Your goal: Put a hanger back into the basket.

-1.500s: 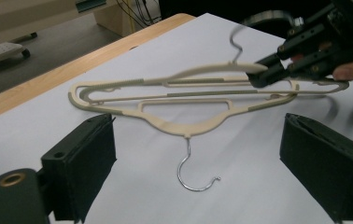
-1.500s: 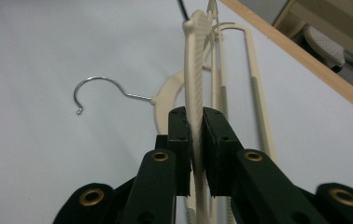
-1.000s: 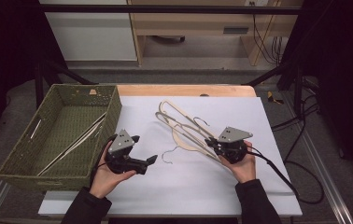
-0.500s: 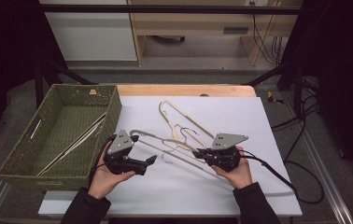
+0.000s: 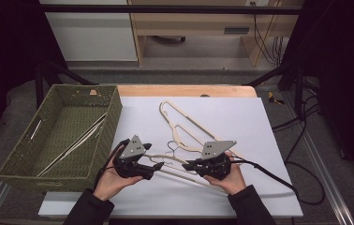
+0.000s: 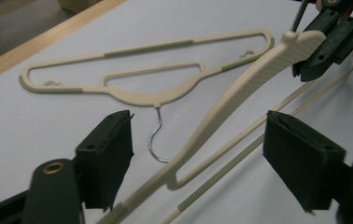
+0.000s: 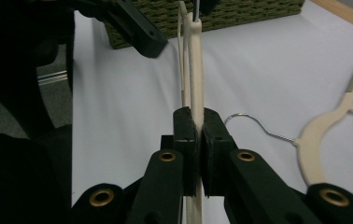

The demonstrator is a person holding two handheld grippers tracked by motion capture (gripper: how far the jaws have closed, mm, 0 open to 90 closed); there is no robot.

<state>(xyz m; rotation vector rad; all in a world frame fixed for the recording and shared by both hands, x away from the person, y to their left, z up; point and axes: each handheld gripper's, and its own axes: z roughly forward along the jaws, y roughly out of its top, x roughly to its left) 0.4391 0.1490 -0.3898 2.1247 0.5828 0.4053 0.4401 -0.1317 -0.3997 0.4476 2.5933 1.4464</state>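
A cream plastic hanger (image 5: 168, 159) hangs just above the white sheet between my two grippers. My right gripper (image 5: 188, 165) is shut on it, and its pads clamp the hanger's edge (image 7: 194, 93) in the right gripper view. My left gripper (image 5: 148, 161) faces it from the left. Its jaws have just been closing and still stand apart. In the left gripper view the hanger's ribbed arm (image 6: 230, 100) runs between those jaws without touching either pad. The right gripper (image 6: 326, 35) holds the far end.
A second cream hanger (image 5: 180, 123) with a metal hook (image 6: 158, 135) lies flat on the white sheet (image 5: 240, 117) behind the grippers. A green woven basket (image 5: 114, 112) at the left holds more hangers (image 5: 72, 145). Cables trail off to the right.
My right gripper carried the hanger leftward and nearer, away from the flat hanger. Its far end now sits between the left gripper's jaws, which have narrowed. The left hand stayed put.
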